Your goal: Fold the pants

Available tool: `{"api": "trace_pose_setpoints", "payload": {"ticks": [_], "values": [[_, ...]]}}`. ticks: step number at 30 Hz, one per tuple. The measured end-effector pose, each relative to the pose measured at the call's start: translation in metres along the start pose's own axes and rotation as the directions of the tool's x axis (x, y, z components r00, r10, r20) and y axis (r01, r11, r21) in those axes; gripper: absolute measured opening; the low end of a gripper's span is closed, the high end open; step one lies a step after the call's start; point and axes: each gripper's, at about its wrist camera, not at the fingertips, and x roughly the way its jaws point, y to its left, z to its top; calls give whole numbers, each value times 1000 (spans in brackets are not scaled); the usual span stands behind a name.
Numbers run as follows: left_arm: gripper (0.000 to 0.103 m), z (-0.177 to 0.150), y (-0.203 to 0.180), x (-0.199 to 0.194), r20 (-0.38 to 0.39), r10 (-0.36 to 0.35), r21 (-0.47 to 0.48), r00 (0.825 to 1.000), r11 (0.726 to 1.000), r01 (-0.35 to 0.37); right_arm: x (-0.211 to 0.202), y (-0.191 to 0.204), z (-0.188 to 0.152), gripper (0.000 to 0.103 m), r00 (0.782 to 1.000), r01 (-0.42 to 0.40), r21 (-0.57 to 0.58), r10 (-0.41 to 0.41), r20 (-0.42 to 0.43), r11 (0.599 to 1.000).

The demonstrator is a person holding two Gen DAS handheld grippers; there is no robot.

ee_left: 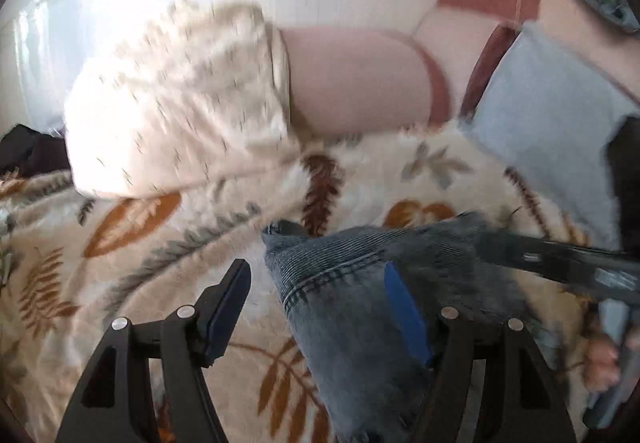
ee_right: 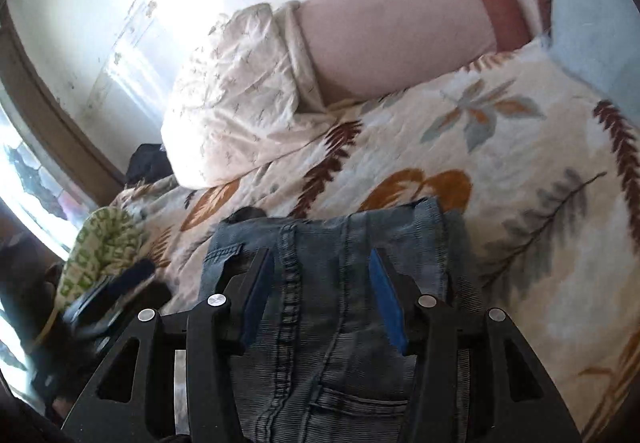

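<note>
Though motion blur smears both views, we see jeans (ee_right: pixel 332 283) lying lower centre on the leaf-print bedspread (ee_right: pixel 520 147); left gripper (ee_left: pixel 316 307) and right gripper (ee_right: pixel 320 299) gape apart, the denim's lower end cut off.

One pair of jeans (ee_right: pixel 320 323), two pillows (ee_right: pixel 240 95) (ee_right: pixel 400 35), one blanket (ee_right: pixel 520 171).

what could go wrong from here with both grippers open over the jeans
1. The folded blue-grey denim jeans lie under the open right gripper, held by nothing, so the fold may spring open.
2. The open left gripper straddles only the jeans' edge; closing there might drag it crooked.
3. Either gripper could pinch the leaf-print cream quilt along with the denim.
</note>
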Motion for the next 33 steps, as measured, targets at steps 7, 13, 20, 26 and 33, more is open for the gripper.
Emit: {"api": "trace_pose_setpoints", "payload": {"ticks": [7, 13, 20, 26, 33], "values": [[75, -18, -3, 46, -113, 23, 11, 993, 1000, -22, 22, -5, 5, 49, 1000, 13, -21, -12, 7, 1000], [89, -25, 8, 69, -198, 20, -52, 980, 998, -31, 60, -44, 0, 57, 993, -5, 145, 21, -113, 989], [88, -30, 22, 28, -150, -1, -127, 989, 992, -18, 40, -38, -1, 61, 994, 9, 155, 8, -111, 988], [90, -55, 8, -62, -28, 94, -71, 995, 993, -96, -14, 0, -23, 64, 998, -1, 38, 3, -63, 999], [91, -98, -26, -54, -122, 187, 96, 975, 980, -176, -15, 20, -71, 64, 973, 167, -58, -174, -149, 984]]}}
